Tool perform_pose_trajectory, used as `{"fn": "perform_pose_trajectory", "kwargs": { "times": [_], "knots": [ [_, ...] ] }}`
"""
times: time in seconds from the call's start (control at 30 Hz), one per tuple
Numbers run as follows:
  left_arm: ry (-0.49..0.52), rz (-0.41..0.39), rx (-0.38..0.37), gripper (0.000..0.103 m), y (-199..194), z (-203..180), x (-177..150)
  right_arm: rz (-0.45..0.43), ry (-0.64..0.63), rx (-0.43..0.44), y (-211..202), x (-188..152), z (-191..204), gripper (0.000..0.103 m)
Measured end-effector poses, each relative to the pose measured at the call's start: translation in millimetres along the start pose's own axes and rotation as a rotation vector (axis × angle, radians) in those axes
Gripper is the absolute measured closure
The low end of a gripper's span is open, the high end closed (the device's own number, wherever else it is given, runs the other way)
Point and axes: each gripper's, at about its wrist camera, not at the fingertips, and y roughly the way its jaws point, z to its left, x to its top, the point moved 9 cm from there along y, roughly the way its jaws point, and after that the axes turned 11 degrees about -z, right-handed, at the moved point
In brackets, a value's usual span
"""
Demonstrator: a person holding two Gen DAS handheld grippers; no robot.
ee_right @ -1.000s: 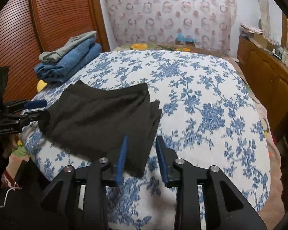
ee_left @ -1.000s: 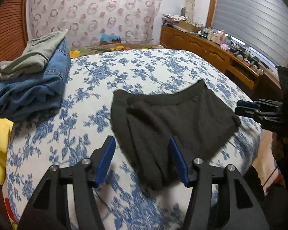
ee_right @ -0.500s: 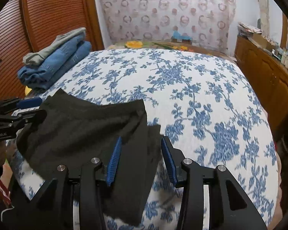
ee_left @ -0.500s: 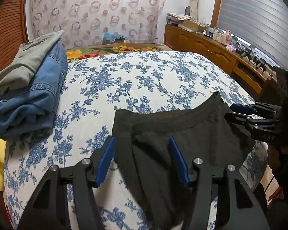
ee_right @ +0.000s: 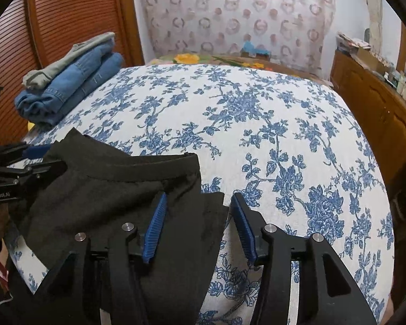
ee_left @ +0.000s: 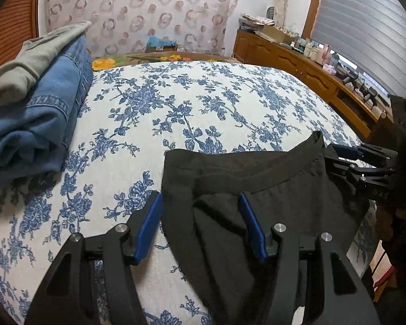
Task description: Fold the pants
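Dark folded pants (ee_left: 270,178) lie on the near part of the blue-flowered bedspread (ee_left: 203,113), waistband toward the far side. My left gripper (ee_left: 200,200) hovers open over their left edge, with fabric below the gap and neither pad pressing it. In the right wrist view the pants (ee_right: 108,184) fill the lower left. My right gripper (ee_right: 199,199) straddles their right edge; its jaws are opening and the pads stand off the cloth. Each gripper shows in the other's view: the right gripper (ee_left: 338,157) and the left gripper (ee_right: 40,157).
A stack of folded jeans under a grey-green garment (ee_left: 40,113) (ee_right: 70,86) sits at the bed's far left by a slatted wooden door (ee_right: 67,13). A cluttered wooden sideboard (ee_left: 297,62) (ee_right: 379,113) runs along the right. The bed's near edge is just below the grippers.
Both grippers have come forward and slightly down, closer over the pants. The right gripper's jaws have widened. The left gripper's gap looks the same.
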Motion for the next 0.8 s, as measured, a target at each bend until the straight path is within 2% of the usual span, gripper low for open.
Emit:
{"fn": "perform_pose_trajectory", "kwargs": {
  "times": [0.2, 0.4, 0.57, 0.7, 0.8],
  "knots": [
    [0.004, -0.01, -0.002, 0.045, 0, -1, 0, 0.001, 0.014, 0.015, 1, -1, 1, 0.044],
    [-0.018, 0.022, -0.019, 0.045, 2, -1, 3, 0.0, 0.007, 0.006, 2, -1, 2, 0.043],
    [-0.052, 0.025, -0.061, 0.045, 3, -2, 9, 0.0, 0.006, 0.007, 1, -1, 2, 0.043],
    [-0.075, 0.027, -0.086, 0.052, 6, 0, 12, 0.0, 0.006, 0.007, 1, -1, 2, 0.043],
    [-0.083, 0.025, -0.088, 0.053, 7, 1, 12, 0.0, 0.006, 0.008, 1, -1, 2, 0.043]
  ]
}}
